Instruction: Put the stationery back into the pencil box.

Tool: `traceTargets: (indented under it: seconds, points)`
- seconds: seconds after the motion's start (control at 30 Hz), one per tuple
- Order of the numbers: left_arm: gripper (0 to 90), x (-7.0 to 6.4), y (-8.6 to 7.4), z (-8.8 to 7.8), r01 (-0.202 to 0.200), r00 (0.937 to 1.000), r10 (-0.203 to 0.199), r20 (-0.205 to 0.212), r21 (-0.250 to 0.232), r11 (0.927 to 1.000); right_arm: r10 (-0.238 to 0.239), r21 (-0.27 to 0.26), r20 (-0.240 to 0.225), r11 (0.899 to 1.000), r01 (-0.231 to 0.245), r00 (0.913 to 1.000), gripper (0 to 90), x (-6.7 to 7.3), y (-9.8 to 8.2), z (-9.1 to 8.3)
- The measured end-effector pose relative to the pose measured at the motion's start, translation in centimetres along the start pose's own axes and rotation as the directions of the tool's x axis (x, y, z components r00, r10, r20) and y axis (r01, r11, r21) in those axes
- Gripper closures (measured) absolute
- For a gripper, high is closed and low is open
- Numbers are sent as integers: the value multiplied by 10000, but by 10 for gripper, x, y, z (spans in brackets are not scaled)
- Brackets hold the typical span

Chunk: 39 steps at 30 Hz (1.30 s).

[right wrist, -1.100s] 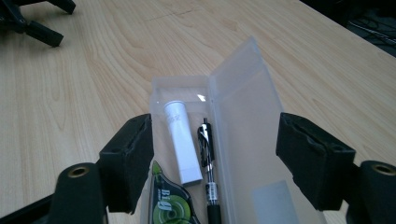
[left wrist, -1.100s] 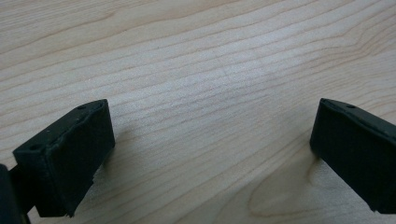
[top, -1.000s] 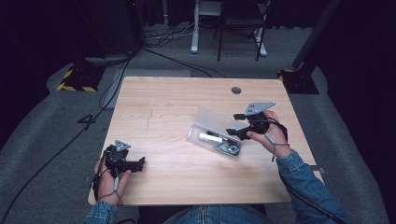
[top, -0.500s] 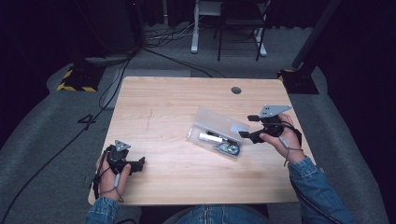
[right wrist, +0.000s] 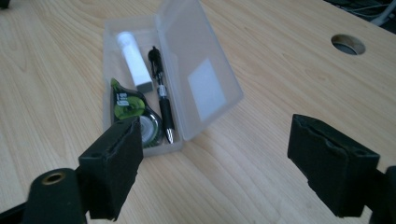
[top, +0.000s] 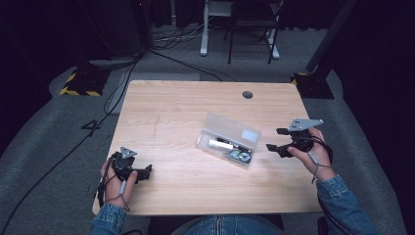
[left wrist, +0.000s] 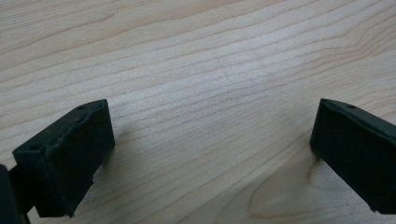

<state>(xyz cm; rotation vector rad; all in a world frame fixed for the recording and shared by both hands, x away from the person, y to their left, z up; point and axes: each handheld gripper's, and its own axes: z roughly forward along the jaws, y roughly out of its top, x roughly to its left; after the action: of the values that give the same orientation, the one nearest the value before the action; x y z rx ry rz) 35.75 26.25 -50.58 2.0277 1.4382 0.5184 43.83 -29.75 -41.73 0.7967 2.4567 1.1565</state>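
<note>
A clear plastic pencil case (top: 229,138) lies open a little right of the middle of the wooden table (top: 186,103), well in from every edge. Its lid (right wrist: 198,70) stands tilted up on the hinge rather than folded flat. Inside the tray, in the right gripper view, lie a white glue stick (right wrist: 133,59), a black pen (right wrist: 161,95) along the hinge side, and a green correction-tape roller (right wrist: 132,109) at the near end. All three sit fully within the tray, nothing hanging over its rim.

The right gripper (top: 278,139) hovers just off the case's right end, toward the table's right edge. Its jaws have just been opening and now stand wide, with nothing between them but bare tabletop. The left gripper (top: 142,171) rests near the front left corner of the table, well apart from the case, its jaws (left wrist: 210,154) also spread wide over bare wood.

Judging by this, the filling looks done: no loose stationery lies on the table. What seems left is to swing the lid down and press it shut, probably with one gripper steadying the tray. Neither gripper touches the case yet.
</note>
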Motion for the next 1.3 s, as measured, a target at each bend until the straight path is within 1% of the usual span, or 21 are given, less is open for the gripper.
traceTargets:
  seconds: [0.1,0.13,0.17,0.2,0.27,0.3,0.33,0.37,0.43,0.57,0.67,0.8,1.13,1.3]
  points:
    - [0,0,0,0,-1,10000,1,-1,0,10000,184,120,100,9998,-186,9998,178,-4,-10,-1]
    - [0,0,0,0,-1,10000,1,-1,0,10000,184,120,100,9998,-186,9998,178,-4,-10,-1]
    - [0,0,0,0,-3,10000,3,-13,3,10000,308,256,189,9992,-313,9993,174,-4,-15,0]
    - [0,0,0,0,-5,10000,5,-13,3,10000,308,338,239,9989,-316,9992,174,-5,-18,2]
    - [0,0,0,0,-3,10000,3,-11,2,10000,449,492,341,9977,-465,9984,173,-6,-25,4]
    - [0,0,0,0,-3,10000,3,-11,2,10000,449,492,341,9977,-465,9984,173,-6,-25,4]
    - [0,0,0,0,-5,10000,5,-13,3,10000,537,555,391,9969,-558,9978,173,-7,-29,6]
    - [0,0,0,0,-3,10000,3,-12,4,10000,723,678,460,9949,-753,9963,172,-9,-36,9]
    - [0,0,0,0,-5,10000,5,-13,5,10000,902,762,574,9926,-945,9943,170,-11,-44,13]
    - [0,0,0,0,-8,10000,8,-15,6,10000,1056,908,804,9895,-1127,9912,170,-14,-55,19]
    - [0,0,0,0,-6,10000,6,-12,7,10000,1282,883,989,9866,-1371,9868,170,-15,-62,24]
    - [0,0,0,0,-4,10000,4,-13,4,10000,1325,869,1070,9860,-1421,9854,167,-15,-68,27]
    - [1,0,0,0,-21,10000,21,-22,2,10000,1265,922,1024,9864,-1360,9867,165,-15,-80,34]
    - [1,0,0,0,-10,10000,10,-16,-1,10000,1336,678,1079,9876,-1414,9851,132,-14,-82,37]
